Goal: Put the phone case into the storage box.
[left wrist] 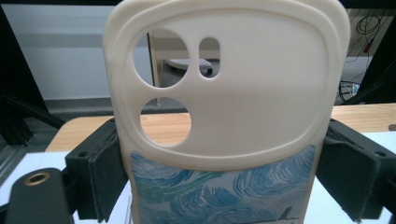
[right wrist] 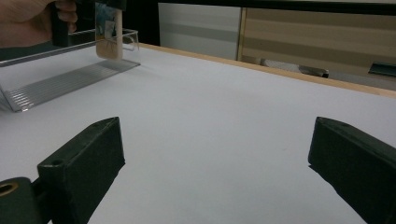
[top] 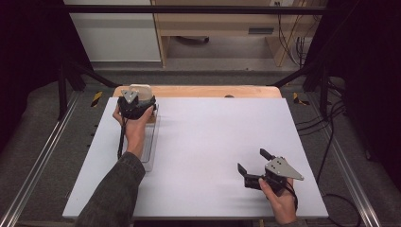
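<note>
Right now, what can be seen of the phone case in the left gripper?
The phone case is cream, of a matte, rubbery-looking material, with a raised camera surround pierced by two round holes and one small slot. Below it the back carries a blue and green swirl print. It stands upright, clamped at its two side edges by the left gripper, over the far end of a clear ribbed tray at the white table's far left.

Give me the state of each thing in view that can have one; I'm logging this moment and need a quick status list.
Left gripper: shut on the phone case, jaws pressing its two sides.
Phone case: held upright above the clear tray, cream camera end up.
Clear tray: lying flat on the table, nothing seen resting in it.
Right gripper: open, empty, jaws wide apart, low over the white table.
</note>
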